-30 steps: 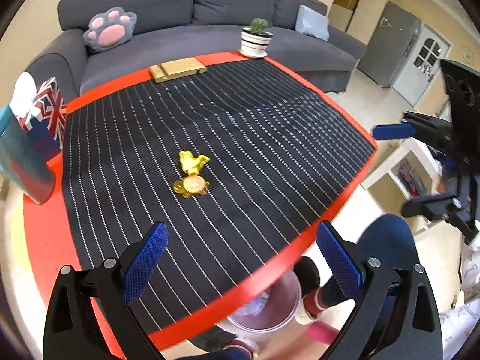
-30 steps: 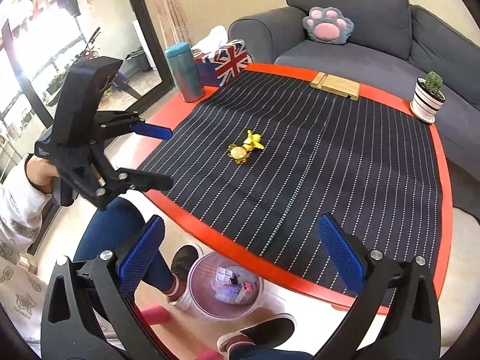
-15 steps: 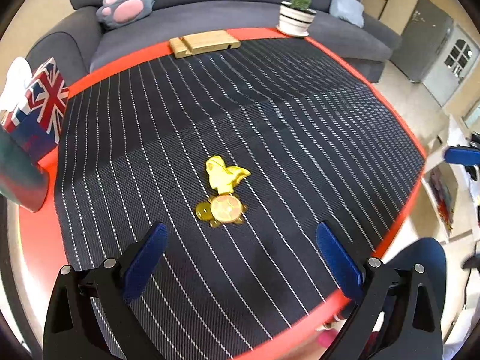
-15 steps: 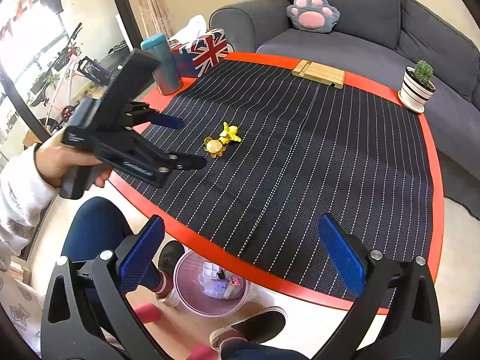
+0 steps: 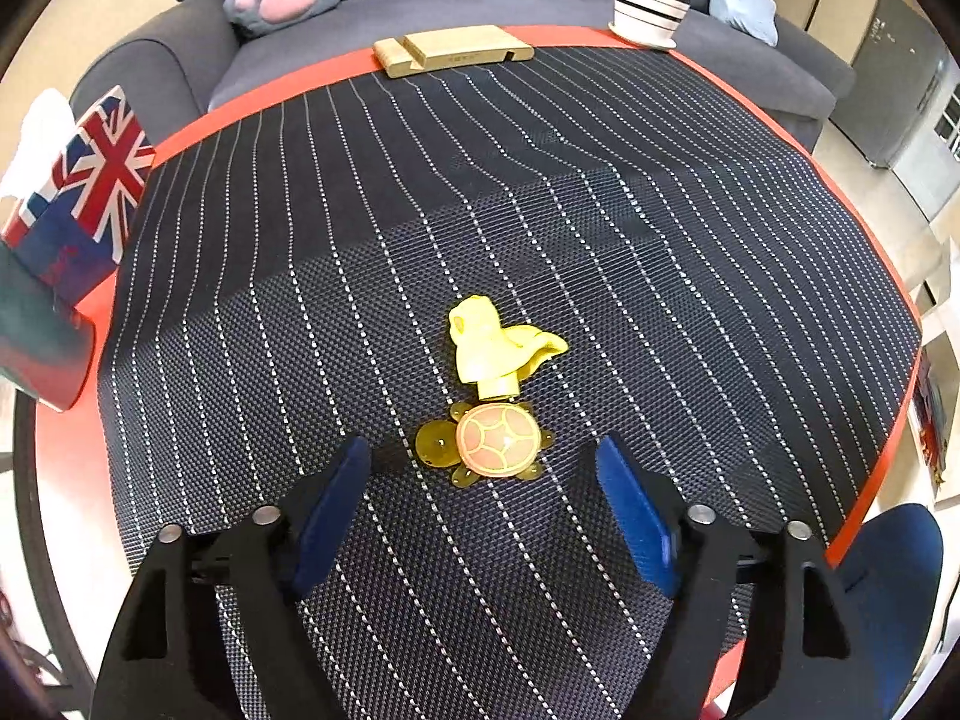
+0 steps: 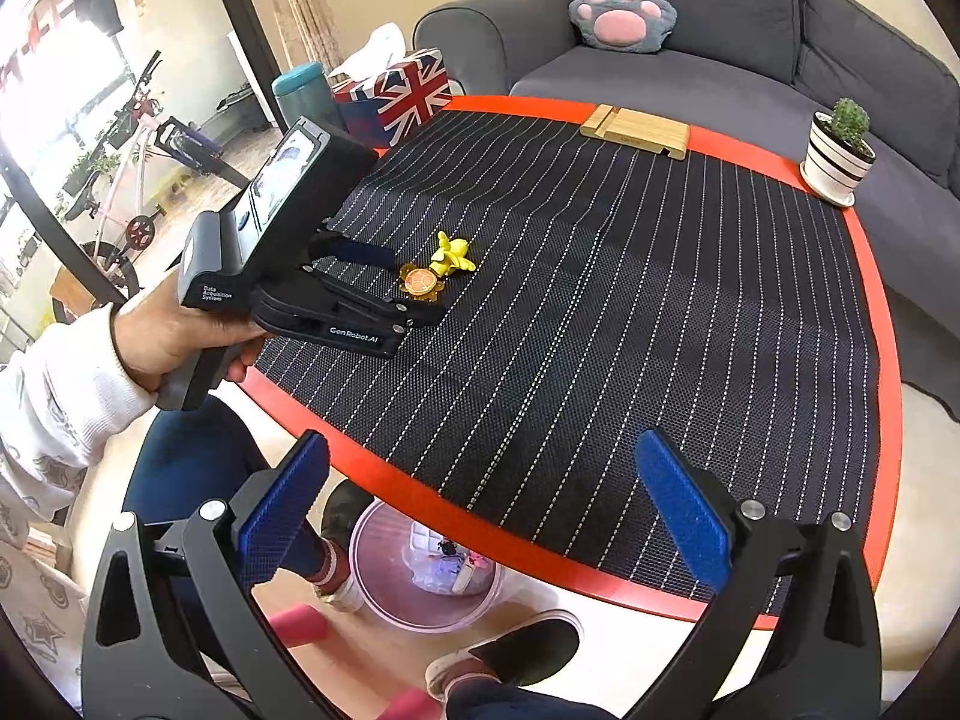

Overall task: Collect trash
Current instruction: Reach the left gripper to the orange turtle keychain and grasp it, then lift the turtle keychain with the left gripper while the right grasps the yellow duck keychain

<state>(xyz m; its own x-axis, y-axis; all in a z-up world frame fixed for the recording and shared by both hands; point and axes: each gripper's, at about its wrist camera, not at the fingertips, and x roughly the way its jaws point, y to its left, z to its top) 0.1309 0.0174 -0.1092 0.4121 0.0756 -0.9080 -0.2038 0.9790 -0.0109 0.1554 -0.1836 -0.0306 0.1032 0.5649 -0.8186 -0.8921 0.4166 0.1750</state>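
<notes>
Left tongs [image 5: 483, 480], apart and just closing, flank the toy turtle [image 5: 489, 441] at lower centre; right tongs [image 6: 483, 510] gape over the table [image 6: 864, 276] edge.

The left tool [image 5: 483, 468] pointed steeply down, its blue pads [image 5: 336, 498] apart and pressing on nothing; its jaws had just been closing, with only the space ahead of the tips between them. A hand [image 6: 174, 342] in a white sleeve gripped its handle. The right tool [image 6: 480, 510] hung with its jaws spread wide and empty.
</notes>
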